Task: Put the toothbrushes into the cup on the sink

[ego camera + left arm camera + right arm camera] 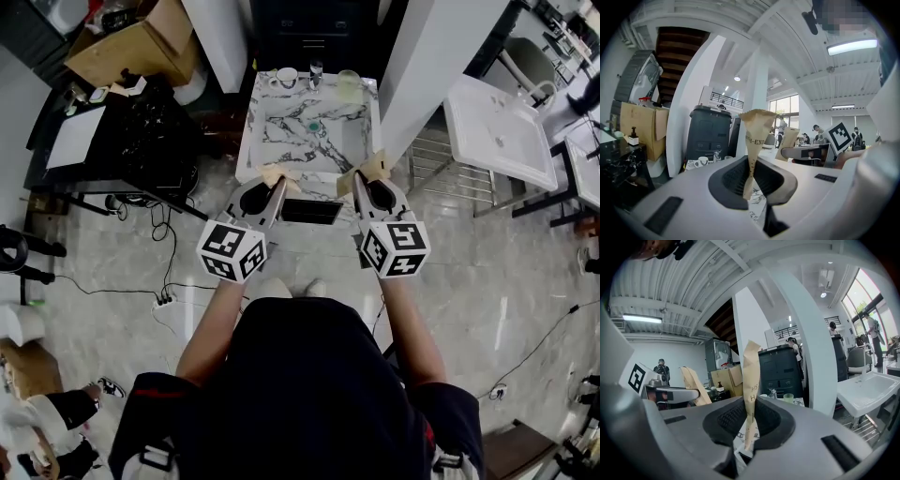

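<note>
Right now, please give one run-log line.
left hand-held gripper: shut on paper packet | right hand-held gripper: shut on second paper packet | sink: ahead

black shirt (300, 384), short sleeves (155, 405) with red trim, pale shoes (274, 287)

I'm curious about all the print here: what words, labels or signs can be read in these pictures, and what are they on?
"-END", the tail of a longer word whose start is unclear: on the left tan paper strip pinched in the left gripper.
"HS" and below it "H": on the right tan paper strip pinched in the right gripper.
Black-and-white square markers, no words: on the left cube and right cube.
Nothing else is readable.
</note>
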Demonstrator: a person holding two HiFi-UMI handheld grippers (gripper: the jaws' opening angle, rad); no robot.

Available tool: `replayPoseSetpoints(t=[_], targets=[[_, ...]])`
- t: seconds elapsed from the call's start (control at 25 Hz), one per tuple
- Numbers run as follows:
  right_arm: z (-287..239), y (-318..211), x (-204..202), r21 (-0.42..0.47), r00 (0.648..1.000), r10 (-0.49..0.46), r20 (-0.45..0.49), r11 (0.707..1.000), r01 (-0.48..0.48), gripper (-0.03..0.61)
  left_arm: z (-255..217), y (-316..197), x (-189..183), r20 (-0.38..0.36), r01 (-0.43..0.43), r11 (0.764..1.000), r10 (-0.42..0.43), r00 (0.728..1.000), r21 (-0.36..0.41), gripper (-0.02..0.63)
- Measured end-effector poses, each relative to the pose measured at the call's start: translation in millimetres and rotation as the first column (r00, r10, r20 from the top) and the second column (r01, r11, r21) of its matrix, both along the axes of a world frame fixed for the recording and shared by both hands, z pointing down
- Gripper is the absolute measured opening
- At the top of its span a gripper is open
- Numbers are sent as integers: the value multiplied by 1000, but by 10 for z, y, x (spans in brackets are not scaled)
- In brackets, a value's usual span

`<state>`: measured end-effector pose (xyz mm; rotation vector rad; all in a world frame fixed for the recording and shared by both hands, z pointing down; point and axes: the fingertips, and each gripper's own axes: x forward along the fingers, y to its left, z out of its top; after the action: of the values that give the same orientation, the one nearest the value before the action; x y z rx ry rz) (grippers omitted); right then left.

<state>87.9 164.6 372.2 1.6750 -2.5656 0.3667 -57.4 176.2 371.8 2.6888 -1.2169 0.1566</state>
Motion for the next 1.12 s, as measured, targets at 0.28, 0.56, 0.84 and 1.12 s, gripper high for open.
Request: replayPoseSetpoints(t=[0.28,0.56,0.84,1.12], targets=[[10,-62,-62,3,999,-33,6,999,33,61,35,37,-57,16,28,1000,-28,999,-2,34],[35,-223,-56,0,999,-35,11,999,35,61,58,-137,-77,13,40,999,-40,999,-5,34],[86,-460,-26,-2,1000,-16,7,1000,16,61,115,-416,-43,2,26,1000,-26,1000,-11,34],[130,-807,-28,-12,1000,-4,15,1000,4,61,146,-776,-34,-1,15,1000,-15,1000,-19,34]])
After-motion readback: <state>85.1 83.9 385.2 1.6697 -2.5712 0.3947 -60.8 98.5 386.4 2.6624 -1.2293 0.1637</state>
